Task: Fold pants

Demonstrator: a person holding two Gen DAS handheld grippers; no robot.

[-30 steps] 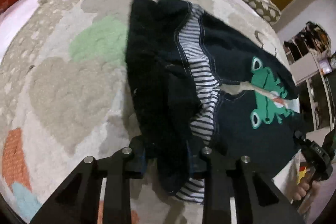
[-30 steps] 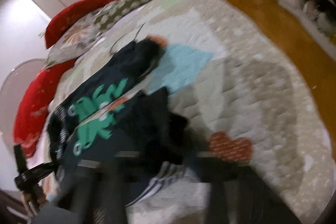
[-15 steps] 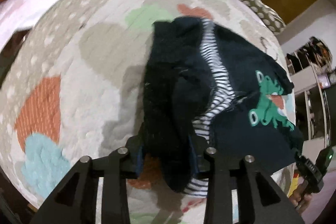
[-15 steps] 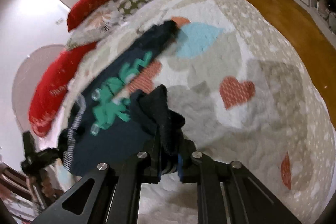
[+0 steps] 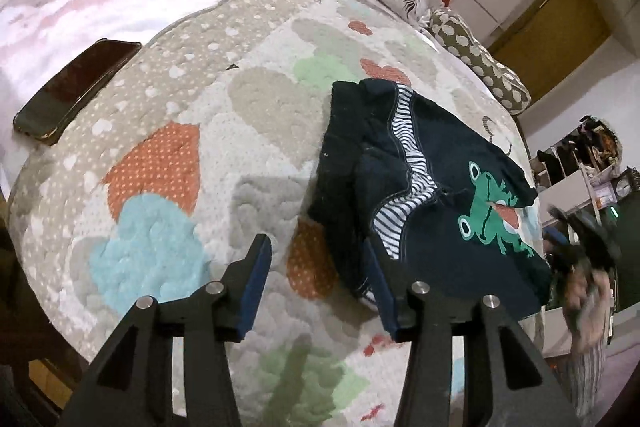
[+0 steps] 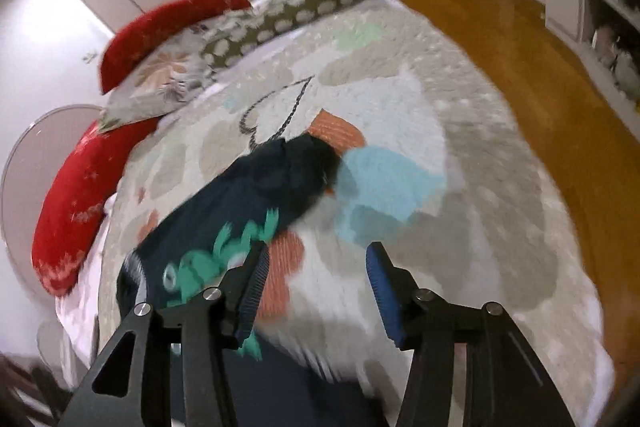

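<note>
Both claws are wide open and empty, left claw [image 5: 316, 287] and right claw [image 6: 316, 289]. Pants [image 5: 420, 187] lie folded on the quilt [image 5: 180, 155], around 2 o'clock from the left claw. I'd smooth the top layer flat before folding again.

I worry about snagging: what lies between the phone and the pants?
Only bare heart-patterned quilt separates the phone from the pants; the left wrist view shows it.
</note>
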